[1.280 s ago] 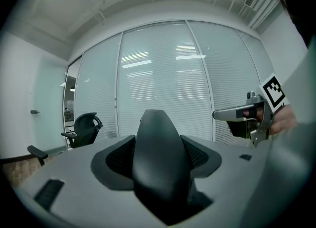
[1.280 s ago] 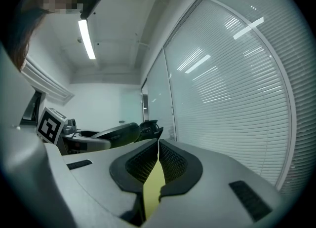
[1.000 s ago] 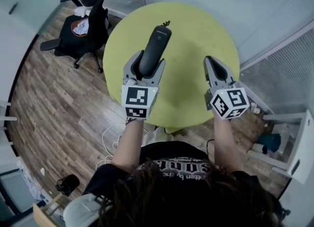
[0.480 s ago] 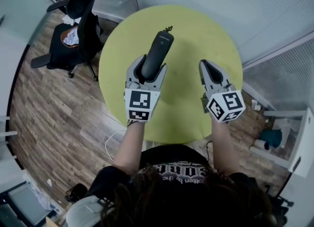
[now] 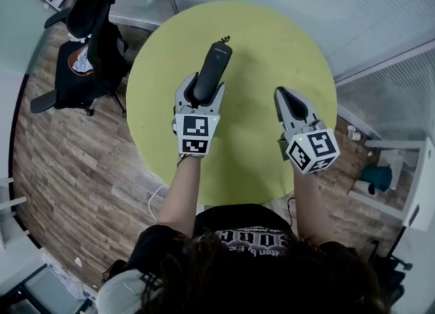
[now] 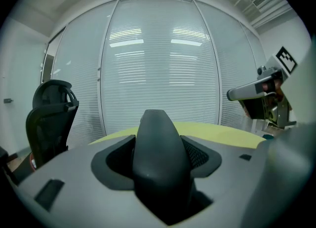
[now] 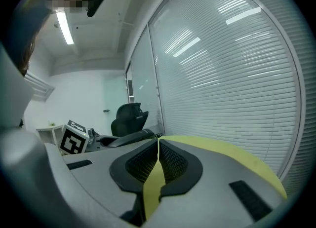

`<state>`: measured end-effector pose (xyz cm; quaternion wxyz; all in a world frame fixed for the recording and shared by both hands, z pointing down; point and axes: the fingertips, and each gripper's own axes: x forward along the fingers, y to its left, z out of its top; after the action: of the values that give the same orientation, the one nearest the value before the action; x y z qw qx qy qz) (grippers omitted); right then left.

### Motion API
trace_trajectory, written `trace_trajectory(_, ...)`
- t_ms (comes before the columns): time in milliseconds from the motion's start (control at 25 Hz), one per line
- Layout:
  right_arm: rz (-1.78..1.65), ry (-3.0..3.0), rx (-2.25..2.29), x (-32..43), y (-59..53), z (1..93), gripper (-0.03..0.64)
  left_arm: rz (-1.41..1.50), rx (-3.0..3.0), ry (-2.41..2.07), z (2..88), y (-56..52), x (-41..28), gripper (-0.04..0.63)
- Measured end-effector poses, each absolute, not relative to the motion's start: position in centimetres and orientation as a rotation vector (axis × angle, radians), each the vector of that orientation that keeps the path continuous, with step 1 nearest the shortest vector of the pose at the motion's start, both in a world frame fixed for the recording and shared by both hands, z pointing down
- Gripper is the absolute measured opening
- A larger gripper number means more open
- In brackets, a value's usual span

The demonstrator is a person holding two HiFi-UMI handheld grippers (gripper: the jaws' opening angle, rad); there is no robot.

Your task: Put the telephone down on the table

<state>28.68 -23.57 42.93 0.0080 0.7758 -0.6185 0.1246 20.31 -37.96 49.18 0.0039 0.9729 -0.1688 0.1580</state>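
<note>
A black telephone handset with a short cord at its far end sticks forward out of my left gripper, which is shut on its near part, over the round yellow-green table. In the left gripper view the handset fills the gap between the two grey jaws. My right gripper hovers over the table's right half, shut, nothing in it; in its own view the dark pads meet at the tips. The right gripper view also shows the handset and the left gripper's marker cube at left.
A black office chair stands on the wood floor left of the table. Glass walls with blinds run behind and to the right. A white shelf unit and small things on the floor lie at the right.
Both grippers have come lower and a little nearer to me over the table, the left one carrying the handset along. The jaws look unchanged.
</note>
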Motion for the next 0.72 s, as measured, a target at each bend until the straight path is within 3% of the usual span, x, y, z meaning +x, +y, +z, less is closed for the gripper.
trace_trajectory(720,0.458,-1.855,2.450,30.0,-23.4,45.1,0.032,0.766,2.908,-0.338,58.8,-34.1,23.0,0.278)
